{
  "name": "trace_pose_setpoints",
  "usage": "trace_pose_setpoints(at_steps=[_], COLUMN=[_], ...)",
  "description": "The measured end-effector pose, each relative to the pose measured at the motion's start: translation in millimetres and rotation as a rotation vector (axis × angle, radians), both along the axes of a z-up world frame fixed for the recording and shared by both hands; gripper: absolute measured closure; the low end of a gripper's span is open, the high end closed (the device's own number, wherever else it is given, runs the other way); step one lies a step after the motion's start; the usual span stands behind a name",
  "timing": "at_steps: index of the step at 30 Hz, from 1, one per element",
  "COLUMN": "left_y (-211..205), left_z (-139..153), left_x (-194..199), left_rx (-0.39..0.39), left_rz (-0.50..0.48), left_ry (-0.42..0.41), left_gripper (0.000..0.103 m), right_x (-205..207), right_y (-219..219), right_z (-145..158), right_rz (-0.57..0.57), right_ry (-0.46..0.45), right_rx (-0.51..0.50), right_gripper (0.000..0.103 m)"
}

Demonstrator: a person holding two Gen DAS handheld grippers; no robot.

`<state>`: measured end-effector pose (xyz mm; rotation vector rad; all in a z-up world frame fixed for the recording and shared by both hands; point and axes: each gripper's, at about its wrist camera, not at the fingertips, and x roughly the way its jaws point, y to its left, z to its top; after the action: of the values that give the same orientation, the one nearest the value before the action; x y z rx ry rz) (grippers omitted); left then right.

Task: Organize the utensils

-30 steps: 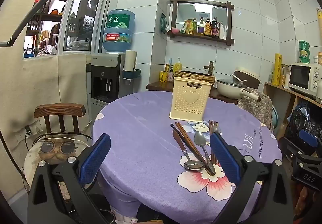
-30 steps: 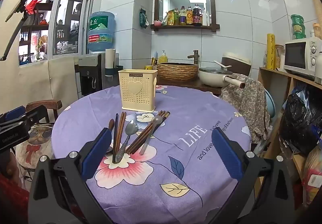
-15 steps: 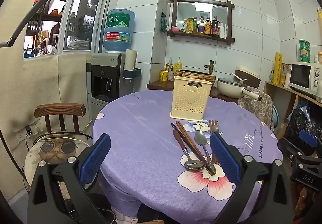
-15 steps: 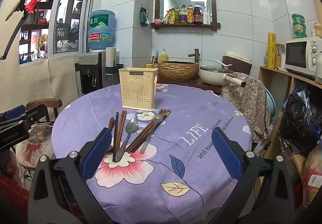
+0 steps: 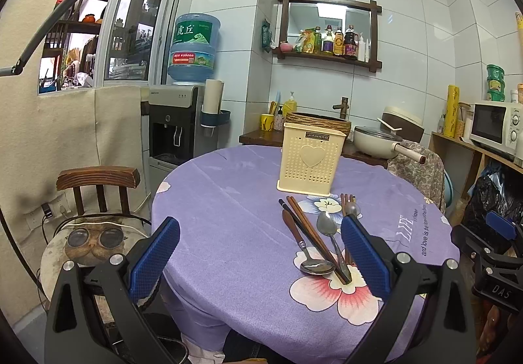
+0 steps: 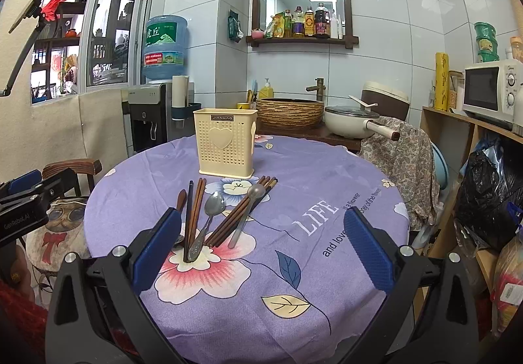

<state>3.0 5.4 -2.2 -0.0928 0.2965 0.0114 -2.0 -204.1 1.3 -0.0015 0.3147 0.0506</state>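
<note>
A cream perforated utensil holder [image 5: 310, 162] [image 6: 225, 141] stands upright on the round table. In front of it lie brown chopsticks [image 5: 312, 234] [image 6: 195, 208], a wooden-handled spoon [image 5: 305, 249] and two metal spoons [image 6: 209, 216] [image 6: 246, 212], with more chopsticks [image 6: 240, 212] crossing them. My left gripper [image 5: 260, 262] is open, low at the table's near edge, utensils just inside its right finger. My right gripper [image 6: 261, 252] is open too, with the utensils beside its left finger. Neither holds anything.
The purple flowered tablecloth [image 6: 310, 200] covers the table. A wooden chair with a cat cushion [image 5: 94, 233] stands left. Behind are a water dispenser [image 5: 183, 122], a pan [image 6: 351, 125], a woven basket [image 6: 289, 112] and a microwave [image 6: 490, 89] on a shelf.
Almost nothing has changed. The right view has drifted very slightly; both grippers stay open and the utensils lie where they were.
</note>
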Motion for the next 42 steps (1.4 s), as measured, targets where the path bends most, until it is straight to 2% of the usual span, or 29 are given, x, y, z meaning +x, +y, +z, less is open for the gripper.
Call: trace_pose_setpoints(at_steps=[12,42], left_y=[4.3,3.8], left_z=[-8.5,-9.2], left_x=[3.0,3.2], left_rx=[0.002,0.004], left_rz=[0.004,0.005], left_ry=[0.004,0.009], left_gripper=[0.006,0.006], right_x=[-1.3,-0.3], right_y=[0.4,1.2], right_z=[-0.7,-2.3], right_rz=[0.002,0.002], right_ry=[0.003,0.009], right_rx=[-0.001,0.001], right_gripper=[0.005,0.005])
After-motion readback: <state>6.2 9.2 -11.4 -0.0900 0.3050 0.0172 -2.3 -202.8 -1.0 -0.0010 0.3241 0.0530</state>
